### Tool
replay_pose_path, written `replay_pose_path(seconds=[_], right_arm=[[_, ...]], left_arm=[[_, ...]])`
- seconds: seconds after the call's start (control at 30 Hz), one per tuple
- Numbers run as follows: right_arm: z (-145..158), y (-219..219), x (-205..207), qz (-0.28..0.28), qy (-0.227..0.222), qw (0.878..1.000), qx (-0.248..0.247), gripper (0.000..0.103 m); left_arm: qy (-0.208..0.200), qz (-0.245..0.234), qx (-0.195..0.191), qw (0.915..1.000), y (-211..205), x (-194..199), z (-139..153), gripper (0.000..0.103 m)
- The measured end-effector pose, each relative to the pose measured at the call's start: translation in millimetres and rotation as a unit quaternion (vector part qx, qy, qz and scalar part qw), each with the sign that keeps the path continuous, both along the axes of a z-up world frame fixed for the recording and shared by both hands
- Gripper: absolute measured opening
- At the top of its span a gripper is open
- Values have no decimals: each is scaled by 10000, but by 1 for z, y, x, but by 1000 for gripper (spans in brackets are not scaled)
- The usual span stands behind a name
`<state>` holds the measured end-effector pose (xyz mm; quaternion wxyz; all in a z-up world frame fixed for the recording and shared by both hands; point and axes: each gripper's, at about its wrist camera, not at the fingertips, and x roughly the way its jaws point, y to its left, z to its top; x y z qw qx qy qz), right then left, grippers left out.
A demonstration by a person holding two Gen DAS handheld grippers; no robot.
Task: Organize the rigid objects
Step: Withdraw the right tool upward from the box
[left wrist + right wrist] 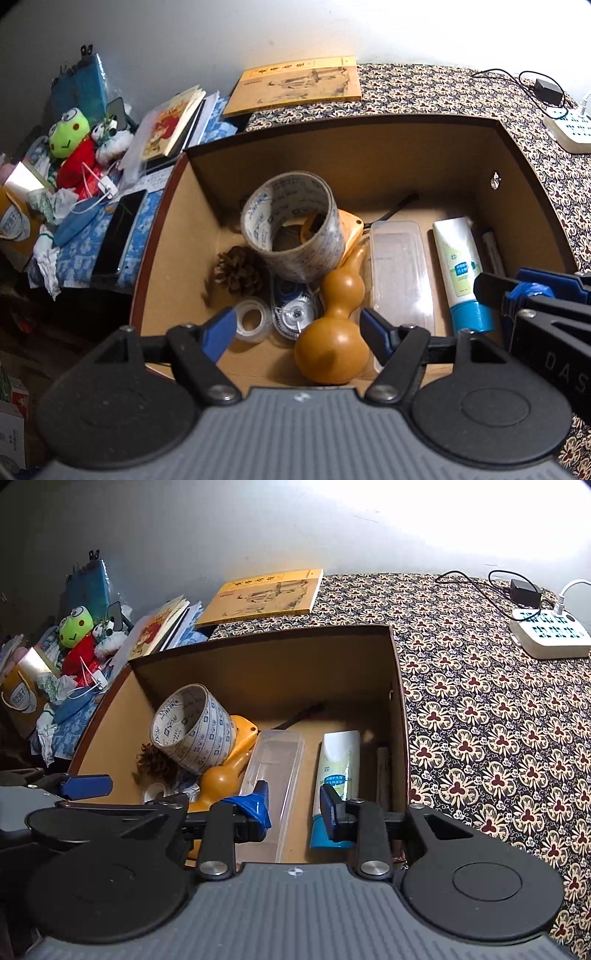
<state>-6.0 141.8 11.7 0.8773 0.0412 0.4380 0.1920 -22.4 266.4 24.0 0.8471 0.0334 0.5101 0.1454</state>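
Nearest my left gripper (pixel 297 325) lies the gourd (pixel 334 332), its fat end toward me inside the cardboard box (pixel 369 147); my jaws are spread wide to either side of it and empty. Beyond the gourd, a tape roll (pixel 291 225) leans on it. Right of the gourd sit a clear case (pixel 400 273) and a tube (pixel 460 269). My right gripper (pixel 293 803) hovers, jaws parted, empty, over that case. I'd judge the gourd's narrow waist the safest place to close.
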Motion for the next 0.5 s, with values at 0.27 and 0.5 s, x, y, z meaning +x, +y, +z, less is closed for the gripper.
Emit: replay_pose_path(seconds=[0.27, 0.5], right_arm=[[-3, 3, 0, -101, 50, 9999, -108, 13], [-3, 4, -3, -102, 62, 9998, -171, 14]], left_arm=[[64, -42, -138, 9999, 5, 3, -6, 72], [53, -9, -183, 9998, 7, 0, -5, 72]])
